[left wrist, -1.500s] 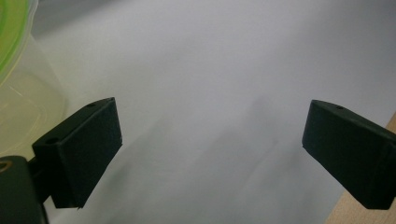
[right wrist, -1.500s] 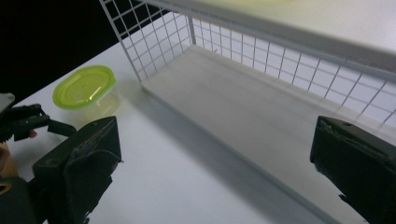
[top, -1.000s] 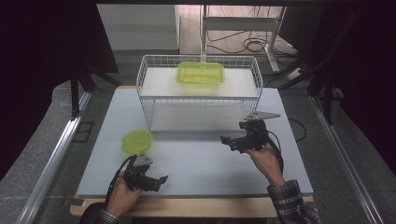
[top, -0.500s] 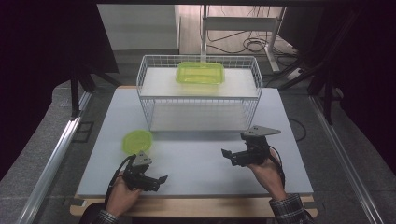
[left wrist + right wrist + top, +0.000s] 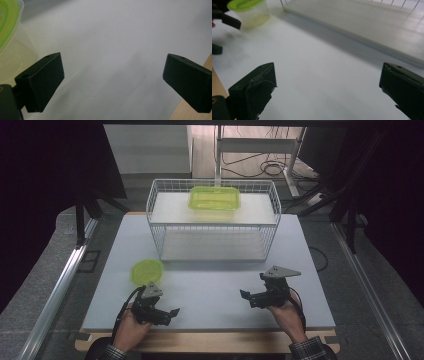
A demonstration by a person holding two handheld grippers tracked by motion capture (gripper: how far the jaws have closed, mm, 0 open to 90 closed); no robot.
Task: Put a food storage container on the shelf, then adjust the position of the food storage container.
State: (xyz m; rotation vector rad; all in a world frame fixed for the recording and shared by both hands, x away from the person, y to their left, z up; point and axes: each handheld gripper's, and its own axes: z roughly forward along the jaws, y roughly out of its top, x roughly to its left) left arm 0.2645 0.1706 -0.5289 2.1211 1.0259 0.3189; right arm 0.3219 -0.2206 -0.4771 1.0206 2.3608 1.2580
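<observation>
Nearest to the work, a small round clear plastic tub with a lime-green lid (image 5: 147,271) stands upright on the white desk (image 5: 215,285), in front of the left front corner of the white wire basket (image 5: 212,220) and apart from it. Just in front of that tub, toward the person, the left hand-held gripper (image 5: 169,312) lies low over the desk with its jaws spread wide and nothing between them; in the left gripper view the tub (image 5: 8,47) shows at the left edge, just beside the left jaw, though contact cannot be told. The left hand (image 5: 131,330) grips it from the desk's near edge.

Well to the right of the tub, the right hand-held gripper (image 5: 246,296) hovers over the bare desk, held by the right hand (image 5: 286,312), a grey three-cornered plate (image 5: 281,271) on top. Its jaws also stand wide apart and empty, and its own view looks toward the tub (image 5: 249,11) far off at top left.

Farther from the tub, inside the basket, a lime-green rectangular plastic container (image 5: 214,198) lies flat on the upper white shelf (image 5: 260,210).
</observation>
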